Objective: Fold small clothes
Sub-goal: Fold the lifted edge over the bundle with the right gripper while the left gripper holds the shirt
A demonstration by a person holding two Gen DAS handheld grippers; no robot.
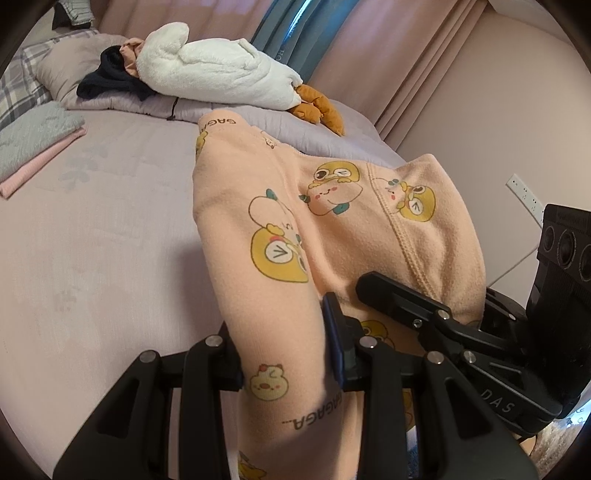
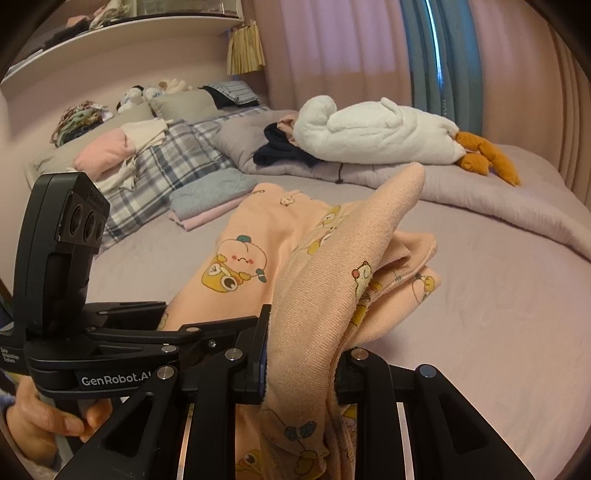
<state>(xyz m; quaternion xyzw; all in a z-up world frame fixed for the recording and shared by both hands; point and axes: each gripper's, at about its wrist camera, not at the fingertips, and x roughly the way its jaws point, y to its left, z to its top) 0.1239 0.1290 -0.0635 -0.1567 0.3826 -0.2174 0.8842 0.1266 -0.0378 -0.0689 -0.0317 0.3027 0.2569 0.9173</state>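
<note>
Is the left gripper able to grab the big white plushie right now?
Probably not: the left gripper is shut on the peach pajama, and the white plushie lies far across the bed.

Both wrist views look closely down across the bed point(image 1: 92, 229).

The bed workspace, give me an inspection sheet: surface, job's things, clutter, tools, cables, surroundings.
Surface: lilac bed cover, smooth in front, a rumpled quilt behind.
Job's things: peach cartoon-print garment lifted off the bed at its near end; folded grey and pink clothes stacked beside it.
Clutter: white plush goose, dark garment, plaid pillow, loose clothes on it.
Tools: left tool shut on the peach garment; right tool shut on it too.
Cables: one white cable below the wall socket.
Surroundings: pink curtains, a blue one, wall shelf.
</note>
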